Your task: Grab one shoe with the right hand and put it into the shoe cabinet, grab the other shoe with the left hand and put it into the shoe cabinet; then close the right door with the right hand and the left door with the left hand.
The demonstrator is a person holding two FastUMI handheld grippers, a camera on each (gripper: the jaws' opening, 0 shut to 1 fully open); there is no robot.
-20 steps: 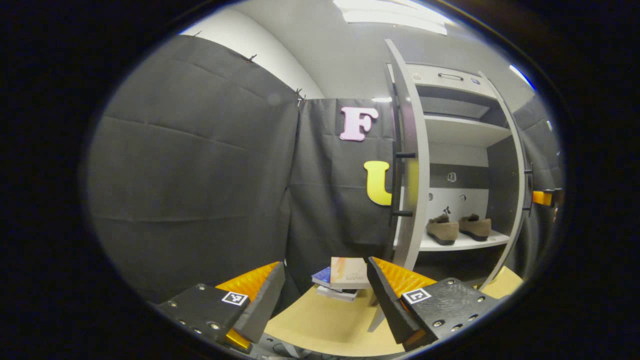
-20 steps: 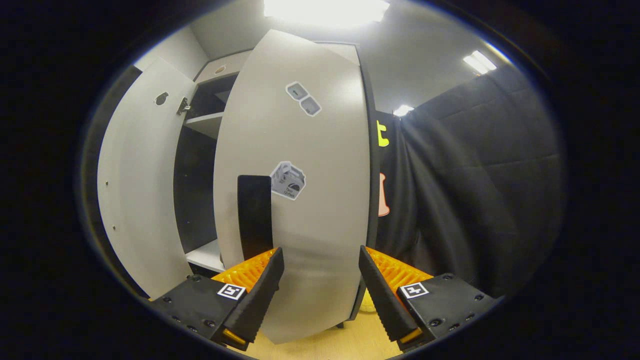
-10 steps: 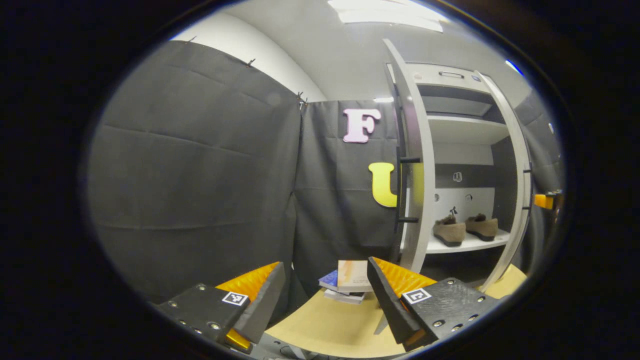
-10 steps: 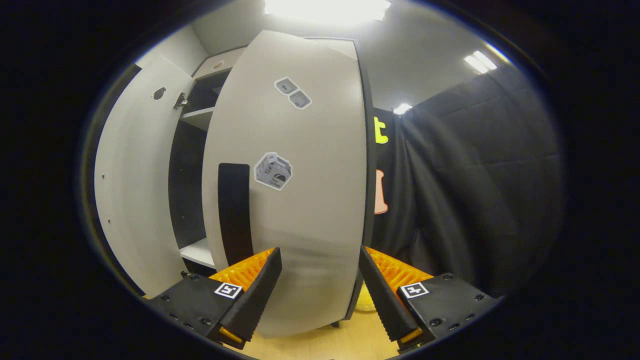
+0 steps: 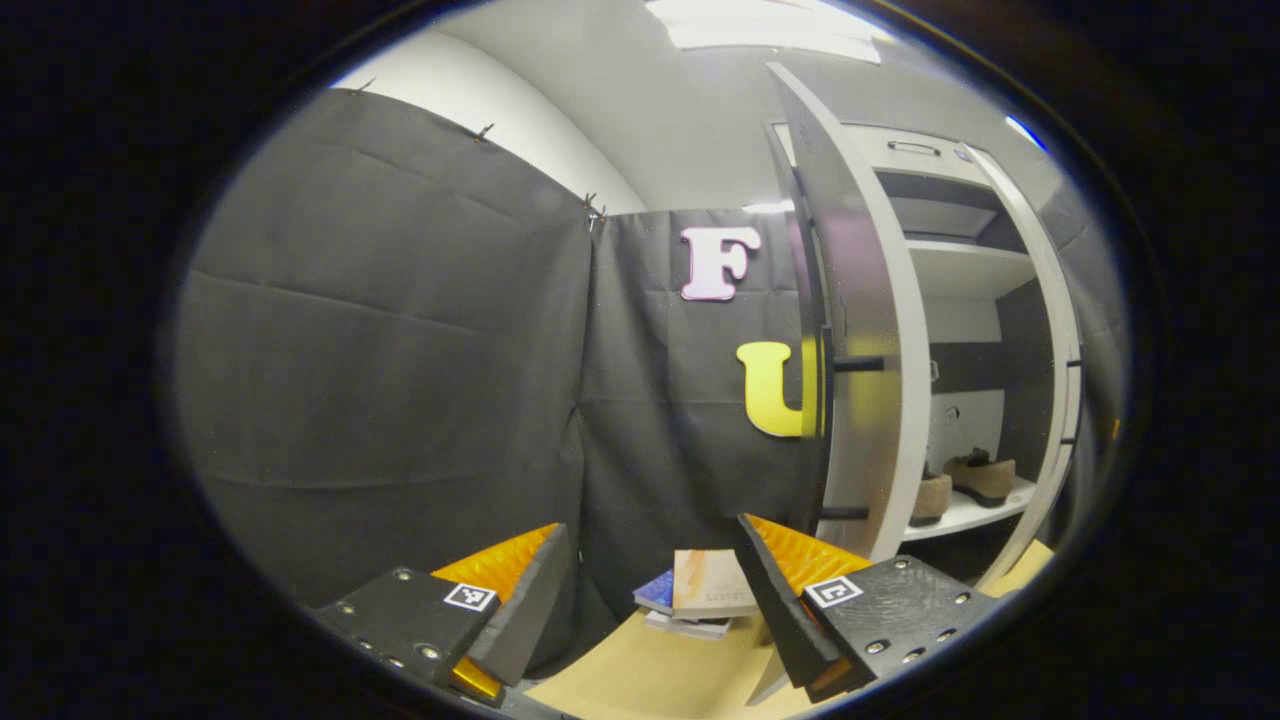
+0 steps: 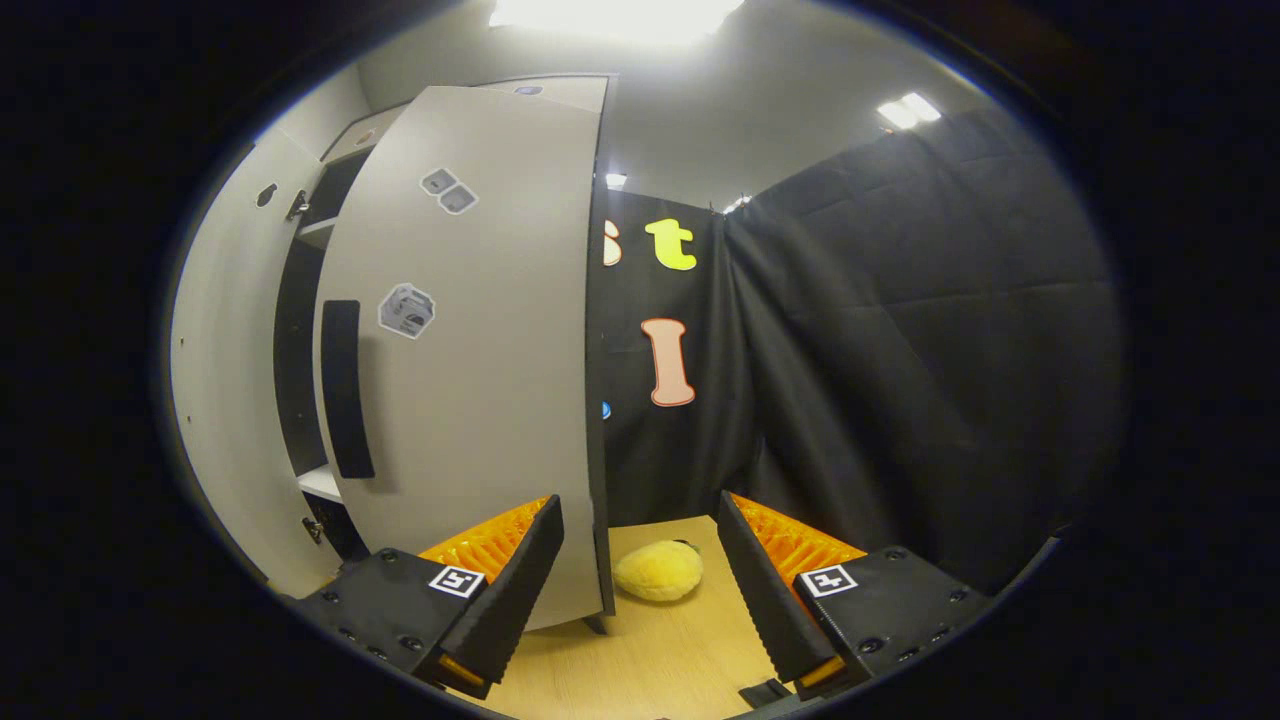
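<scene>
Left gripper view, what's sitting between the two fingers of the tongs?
A small stack of books lies on the wooden floor between the open left tongs, in the left gripper view.

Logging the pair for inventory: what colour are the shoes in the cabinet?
Brown, tan-like shoes with darker soles, best seen in the left gripper view.

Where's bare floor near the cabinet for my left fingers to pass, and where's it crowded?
Bare wood floor lies between the book stack and the left gripper. In the right gripper view, floor is bare in front of the yellow plush. It is crowded at the left door, whose foot stands by the books, and on the shelf holding the shoes.
</scene>
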